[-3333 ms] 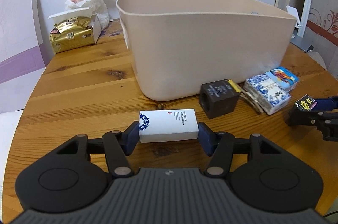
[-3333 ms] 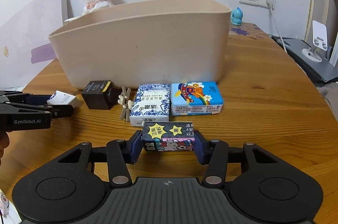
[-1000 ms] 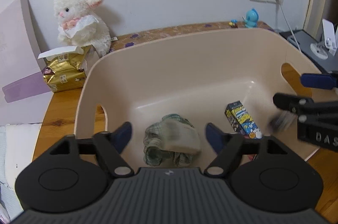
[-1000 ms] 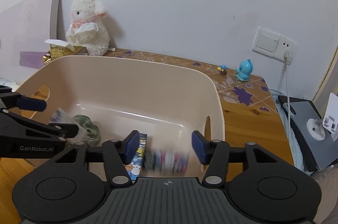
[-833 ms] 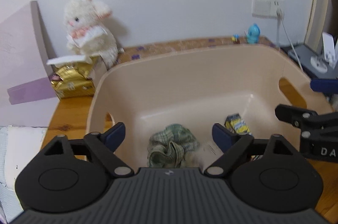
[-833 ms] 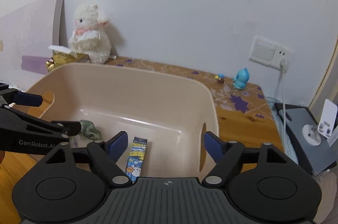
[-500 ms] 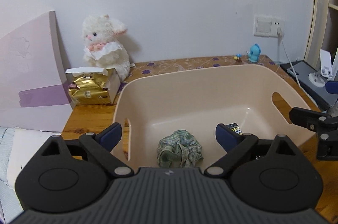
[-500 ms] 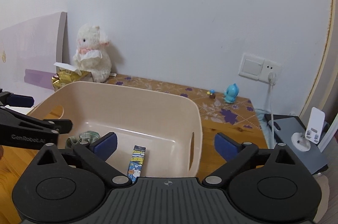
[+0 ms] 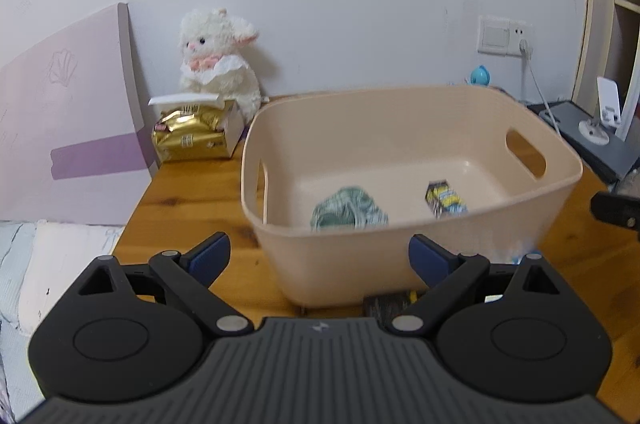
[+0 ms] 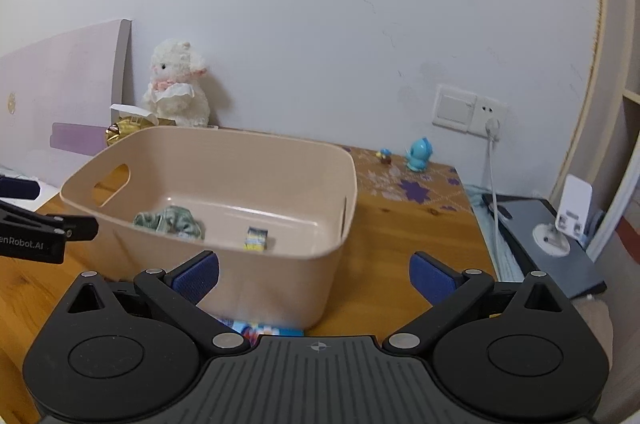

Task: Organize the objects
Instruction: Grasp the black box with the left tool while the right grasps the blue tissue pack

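A beige plastic basket (image 9: 400, 264) stands on the wooden table; it also shows in the right wrist view (image 10: 280, 276). Inside lie a green checked cloth (image 9: 348, 212) (image 10: 168, 220) and a small colourful box (image 9: 442, 200) (image 10: 256, 239). My left gripper (image 9: 319, 254) is open and empty, held back from the basket's near wall. My right gripper (image 10: 314, 274) is open and empty, above the basket's near right corner. A black cube (image 9: 386, 304) and a blue packet (image 10: 256, 330) lie on the table in front of the basket, mostly hidden by the grippers.
A white plush lamb (image 9: 218, 64) and a gold tissue pack (image 9: 192, 140) sit at the back left by a pink board (image 9: 68, 128). A blue toy (image 10: 418, 154) and wall socket with cable (image 10: 490, 128) are at the back right. A grey device (image 10: 552, 252) lies beside the table.
Both grippers let their boxes fall into the basket, opened wide, and have pulled back and lowered, so the basket now looks farther away.
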A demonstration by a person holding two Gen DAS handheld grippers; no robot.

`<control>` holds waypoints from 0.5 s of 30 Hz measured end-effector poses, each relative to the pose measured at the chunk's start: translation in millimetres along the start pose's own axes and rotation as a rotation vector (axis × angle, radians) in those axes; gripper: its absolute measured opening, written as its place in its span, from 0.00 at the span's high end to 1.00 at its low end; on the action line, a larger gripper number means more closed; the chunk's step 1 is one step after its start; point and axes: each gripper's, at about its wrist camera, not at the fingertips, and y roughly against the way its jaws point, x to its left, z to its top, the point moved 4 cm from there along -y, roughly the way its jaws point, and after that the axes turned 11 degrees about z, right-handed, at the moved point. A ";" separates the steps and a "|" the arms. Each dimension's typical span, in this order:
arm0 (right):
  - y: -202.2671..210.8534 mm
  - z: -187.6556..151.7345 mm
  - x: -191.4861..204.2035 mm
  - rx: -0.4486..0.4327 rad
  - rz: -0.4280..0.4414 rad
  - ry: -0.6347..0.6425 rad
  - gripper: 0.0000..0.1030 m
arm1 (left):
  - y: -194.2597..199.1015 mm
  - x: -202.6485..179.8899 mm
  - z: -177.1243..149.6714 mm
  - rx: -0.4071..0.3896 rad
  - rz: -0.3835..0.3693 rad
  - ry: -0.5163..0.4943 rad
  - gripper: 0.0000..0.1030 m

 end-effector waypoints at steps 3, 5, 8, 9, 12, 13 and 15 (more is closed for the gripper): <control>3.0 -13.0 2.3 0.012 -0.002 0.002 0.00 | 0.4 0.3 -15.3 0.020 -0.004 -0.009 0.06; 2.8 -21.2 3.2 0.025 -0.006 0.007 0.00 | 0.1 -1.1 -25.2 0.032 -0.010 -0.018 0.06; -1.8 -34.1 3.9 0.049 -0.004 0.002 0.00 | -3.4 -6.4 -38.9 0.046 -0.011 -0.054 0.06; -4.6 -38.6 4.0 0.061 -0.003 -0.002 0.00 | -5.3 -7.4 -43.4 0.051 -0.009 -0.062 0.06; -15.0 -52.7 5.5 0.100 0.001 -0.007 0.00 | -13.3 -9.5 -56.7 0.084 -0.021 -0.061 0.06; -18.5 -57.5 6.0 0.112 0.002 -0.007 0.00 | -15.2 -10.5 -60.2 0.095 -0.029 -0.057 0.06; -24.1 -66.6 6.4 0.133 0.005 -0.013 0.00 | -19.2 -12.6 -65.9 0.110 -0.043 -0.054 0.06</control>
